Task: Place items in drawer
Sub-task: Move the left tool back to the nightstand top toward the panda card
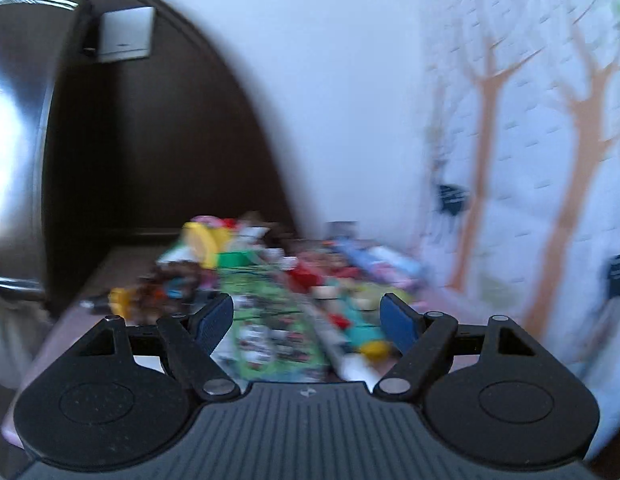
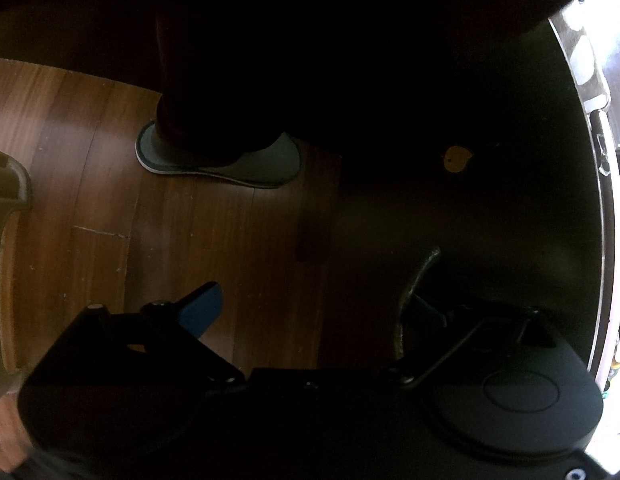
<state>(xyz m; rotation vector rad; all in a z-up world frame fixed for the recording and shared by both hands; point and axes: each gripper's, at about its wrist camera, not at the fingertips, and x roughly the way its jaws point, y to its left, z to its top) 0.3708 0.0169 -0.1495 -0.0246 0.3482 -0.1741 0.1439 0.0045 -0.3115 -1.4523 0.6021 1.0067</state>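
- Left wrist view: left gripper (image 1: 307, 318) spread wide, blue pads (image 1: 213, 320) well apart, nothing between them.
- Ahead of the fingers, a blurred heap of colourful items (image 1: 269, 280) spread over a tabletop (image 1: 61, 328); too smeared to name most pieces.
- Directly between and beyond the pads, a green printed packet (image 1: 269, 328), long axis running away from the claw, slightly leftward at its far end.
- Just right of it, a teal toy with a yellow tip (image 1: 366, 332), long axis also pointing away, yellow end nearest the claw.
- Far left of the claw, a dark curved cabinet edge (image 1: 57, 160) closing that side; to the right, a white wall with tree decals (image 1: 550, 140) close by. Open room only straight ahead over the heap.
- Right wrist view: right gripper (image 2: 310, 312) held low, aimed down at a wooden floor (image 2: 89, 200); fingers parted, left blue pad (image 2: 199, 312) clear, right one in shadow.
- Just inside the right finger, a dark curved handle (image 2: 414, 292) on a black front (image 2: 490, 200); contact impossible to tell.
- Further ahead, a grey slipper (image 2: 229, 164) on the floor, long axis crosswise.
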